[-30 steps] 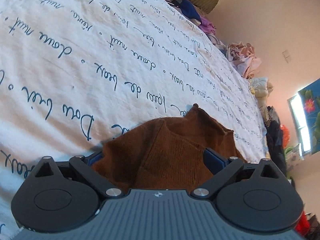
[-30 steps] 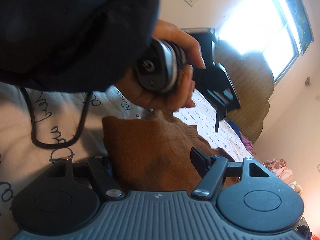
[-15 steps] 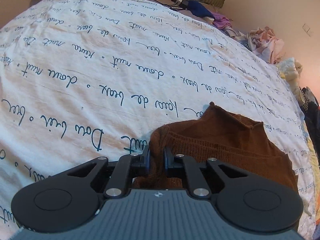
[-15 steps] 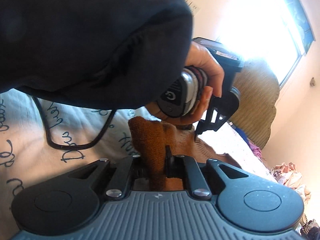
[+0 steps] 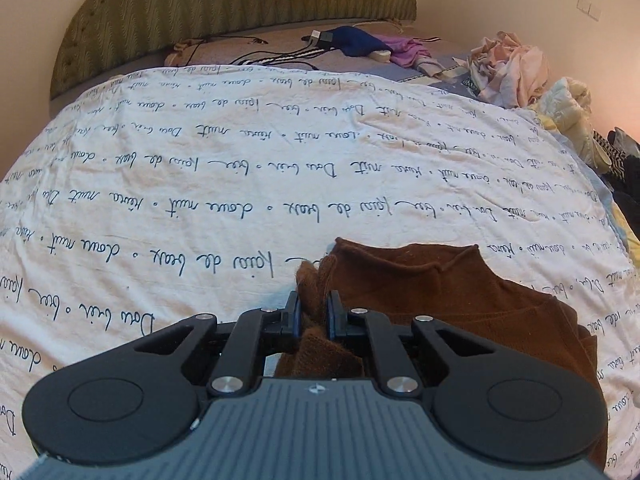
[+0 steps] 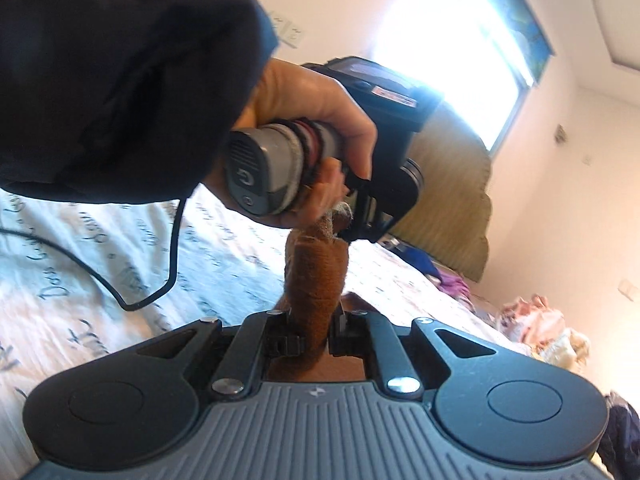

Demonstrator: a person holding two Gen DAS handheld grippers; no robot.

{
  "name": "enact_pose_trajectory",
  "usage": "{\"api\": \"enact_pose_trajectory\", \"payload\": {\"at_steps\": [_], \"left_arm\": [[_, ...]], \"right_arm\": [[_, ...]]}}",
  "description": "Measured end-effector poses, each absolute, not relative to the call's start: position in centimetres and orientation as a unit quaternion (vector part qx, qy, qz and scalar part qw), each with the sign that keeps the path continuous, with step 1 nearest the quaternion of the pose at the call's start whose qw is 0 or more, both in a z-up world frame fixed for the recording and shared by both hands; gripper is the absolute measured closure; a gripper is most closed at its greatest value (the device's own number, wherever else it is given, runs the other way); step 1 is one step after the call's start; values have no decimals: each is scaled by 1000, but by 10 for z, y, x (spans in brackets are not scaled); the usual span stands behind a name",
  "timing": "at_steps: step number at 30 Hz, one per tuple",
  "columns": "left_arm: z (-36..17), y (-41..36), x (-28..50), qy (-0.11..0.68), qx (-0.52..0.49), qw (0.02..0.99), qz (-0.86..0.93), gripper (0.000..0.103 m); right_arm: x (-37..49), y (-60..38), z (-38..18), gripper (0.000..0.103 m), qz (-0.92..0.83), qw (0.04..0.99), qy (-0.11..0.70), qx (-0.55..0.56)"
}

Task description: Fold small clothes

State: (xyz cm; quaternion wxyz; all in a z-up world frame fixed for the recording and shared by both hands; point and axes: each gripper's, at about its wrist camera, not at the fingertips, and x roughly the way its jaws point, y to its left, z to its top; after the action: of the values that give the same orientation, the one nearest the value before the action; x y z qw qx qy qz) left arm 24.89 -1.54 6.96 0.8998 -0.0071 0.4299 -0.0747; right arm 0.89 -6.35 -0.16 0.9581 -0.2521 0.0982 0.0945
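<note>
Bedspread (image 5: 224,184), white with rows of dark handwriting, stretches out ahead of the left gripper (image 5: 312,312) and fills most of its view. Beyond it, at the far end, stands a green headboard (image 5: 224,12), and to the far right of the gripper loose clothes (image 5: 508,68) lie heaped along the edge of the bed. A brown sweater (image 5: 440,292) lies on the bedspread just ahead and to the right of this gripper, whose jaws are clenched on a bunched edge of the knit. In the right wrist view, a dark sleeve (image 6: 120,80) hangs above and to the left of the right gripper (image 6: 316,332). Below the sleeve the left hand (image 6: 316,120) grips the handle of its tool, straight ahead of the right gripper. The right gripper's jaws are pinched tight on another fold of the sweater, which rises as a narrow band from those jaws toward the other tool.
</note>
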Motion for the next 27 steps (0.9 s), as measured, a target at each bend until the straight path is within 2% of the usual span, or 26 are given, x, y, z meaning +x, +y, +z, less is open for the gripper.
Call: {"api": "enact_pose_trajectory", "payload": {"at_steps": [17,27], "left_arm": [[73,-122,244,429,55,893,-124,89],[55,-193,248,435,82,883,-156,89]], "right_arm": [[-9,-144,11,94,22,973,144,-182],[-5,-209,15,94,-8,978,203,-48]]}}
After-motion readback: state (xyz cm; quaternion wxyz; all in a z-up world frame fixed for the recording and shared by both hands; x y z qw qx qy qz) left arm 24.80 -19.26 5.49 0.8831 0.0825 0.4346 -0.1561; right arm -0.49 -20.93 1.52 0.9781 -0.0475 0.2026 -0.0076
